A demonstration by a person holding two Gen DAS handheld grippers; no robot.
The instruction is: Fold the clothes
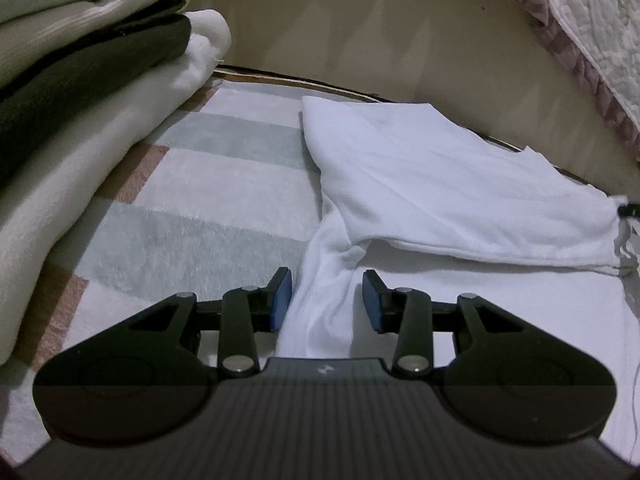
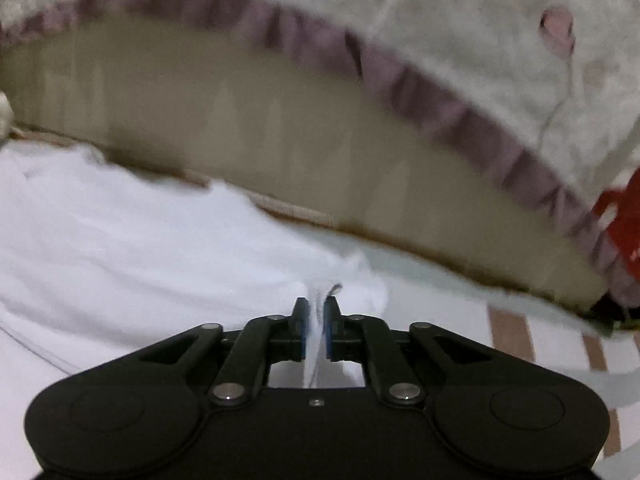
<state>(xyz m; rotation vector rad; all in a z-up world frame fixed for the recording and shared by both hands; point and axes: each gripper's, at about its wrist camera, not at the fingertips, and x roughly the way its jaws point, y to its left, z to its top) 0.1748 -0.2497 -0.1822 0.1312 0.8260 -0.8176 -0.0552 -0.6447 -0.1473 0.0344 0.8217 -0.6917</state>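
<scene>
White garment [image 1: 420, 184] pinched by right gripper [image 2: 316, 320]; left gripper [image 1: 326, 300] spread wide.

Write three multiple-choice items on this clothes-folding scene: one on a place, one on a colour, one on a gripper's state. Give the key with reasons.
1. Where is the stack of folded clothes in the left wrist view?
A. left of the white garment
B. right of it
C. on top of it

2. What colour is the layer sandwiched in that stack?
A. red
B. black
C. green

3. How is the right gripper?
A. wide open
B. shut on white cloth
C. out of view

Key: 1 A, the pile fills the left edge. 2 B, a dark band lies between white layers. 3 B, fabric is pinched between its pads.
</scene>
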